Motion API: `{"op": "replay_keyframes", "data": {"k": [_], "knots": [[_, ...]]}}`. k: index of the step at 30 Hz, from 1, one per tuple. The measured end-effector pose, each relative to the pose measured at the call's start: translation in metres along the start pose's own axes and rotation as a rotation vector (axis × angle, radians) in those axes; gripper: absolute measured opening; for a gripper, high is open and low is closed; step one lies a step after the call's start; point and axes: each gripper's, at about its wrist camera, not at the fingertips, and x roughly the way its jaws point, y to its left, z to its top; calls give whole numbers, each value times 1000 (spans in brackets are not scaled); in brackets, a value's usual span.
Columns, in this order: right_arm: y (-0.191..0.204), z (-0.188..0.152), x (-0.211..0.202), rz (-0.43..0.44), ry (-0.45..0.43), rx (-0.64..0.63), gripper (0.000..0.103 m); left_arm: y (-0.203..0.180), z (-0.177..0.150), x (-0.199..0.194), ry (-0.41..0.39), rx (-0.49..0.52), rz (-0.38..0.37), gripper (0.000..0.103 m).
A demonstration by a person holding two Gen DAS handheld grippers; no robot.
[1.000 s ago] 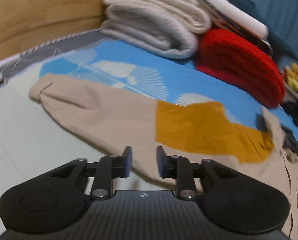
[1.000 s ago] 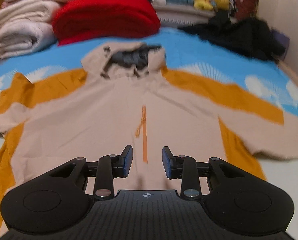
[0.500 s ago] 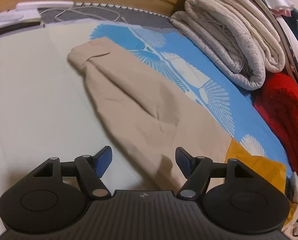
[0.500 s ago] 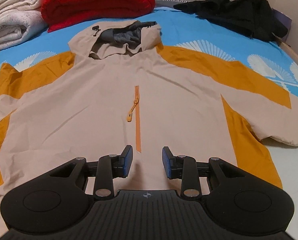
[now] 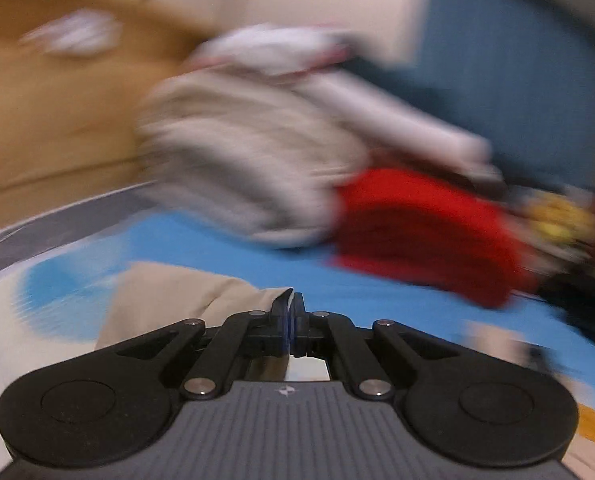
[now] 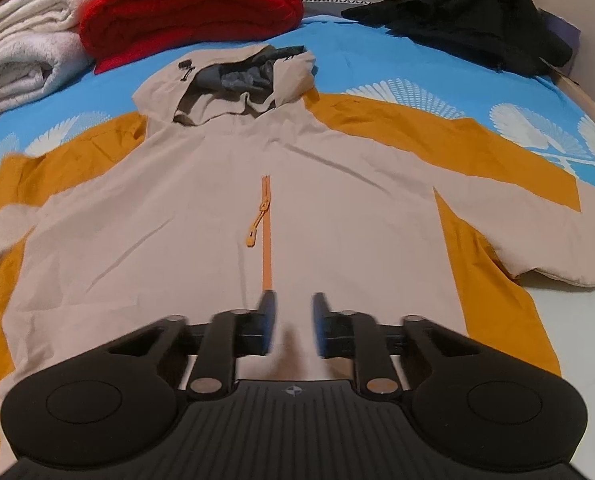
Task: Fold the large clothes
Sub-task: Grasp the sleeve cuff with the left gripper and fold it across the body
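A beige and mustard hooded jacket (image 6: 225, 216) lies spread face up on the bed, hood toward the far end, orange zipper (image 6: 266, 236) down the chest. My right gripper (image 6: 290, 322) is open and empty just above the jacket's lower front. In the blurred left wrist view, my left gripper (image 5: 290, 312) is shut on the beige sleeve (image 5: 169, 300), with the sleeve cloth pinched between the fingertips and lifted off the bed.
Folded white blankets (image 6: 21, 56) and a red blanket (image 6: 189, 8) are stacked at the head of the bed; both show in the left wrist view, blankets (image 5: 249, 152) and red blanket (image 5: 425, 232). A black garment (image 6: 477, 24) lies far right. The blue patterned sheet (image 6: 397, 68) covers the bed.
My left gripper went from open over the sleeve to shut on it and swung up, blurring its view. My right gripper moved slightly closer over the jacket front and stayed open.
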Motion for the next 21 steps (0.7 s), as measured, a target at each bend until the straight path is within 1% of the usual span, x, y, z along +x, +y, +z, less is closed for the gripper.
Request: {"op": "replay_keyframes", "data": {"k": [1, 2, 3, 4, 5, 6, 7, 8, 10, 11, 13, 14, 15, 16, 17, 18, 19, 20, 21], "knots": [[-3, 1, -2, 5, -5, 13, 10, -39, -1, -13, 0, 48, -89, 0], [-5, 1, -4, 8, -8, 22, 10, -75, -7, -23, 20, 79, -173, 1], [-7, 2, -5, 9, -9, 31, 10, -107, -15, -31, 66, 98, -257, 2], [-10, 3, -7, 16, -14, 43, 10, -137, -26, -36, 137, 115, -351, 7], [-13, 4, -9, 28, -18, 57, 11, -168, -41, -41, 232, 130, -462, 20], [-15, 5, -10, 35, -21, 71, 13, -188, -53, -46, 306, 143, -538, 25], [-18, 5, -11, 42, -24, 82, 15, -203, -63, -54, 368, 156, -576, 25], [-20, 6, -12, 48, -28, 95, 17, -208, -66, -62, 392, 163, -576, 25], [-24, 8, -14, 61, -36, 119, 17, -198, -62, -79, 385, 134, -516, 31], [-25, 9, -15, 67, -40, 132, 17, -186, -57, -86, 391, 101, -453, 37], [-25, 11, -16, 83, -48, 153, 16, -165, -50, -92, 370, 82, -344, 37], [-25, 11, -17, 94, -56, 166, 11, -153, -49, -91, 337, 91, -279, 38], [-24, 12, -17, 101, -64, 177, 10, -145, -53, -89, 312, 102, -221, 40], [-23, 12, -16, 101, -68, 183, 10, -140, -57, -80, 306, 115, -168, 40], [-22, 12, -14, 101, -70, 185, 10, -131, -64, -66, 329, 133, -119, 40], [-21, 12, -12, 108, -69, 186, 11, -127, -74, -51, 395, 152, -67, 40], [-19, 12, -9, 121, -66, 185, 11, -125, -82, -38, 459, 159, -43, 40], [-17, 12, -6, 134, -58, 179, 11, -123, -90, -23, 515, 159, -62, 40], [-15, 13, -2, 143, -54, 172, 11, -122, -94, -13, 541, 158, -87, 40]]}}
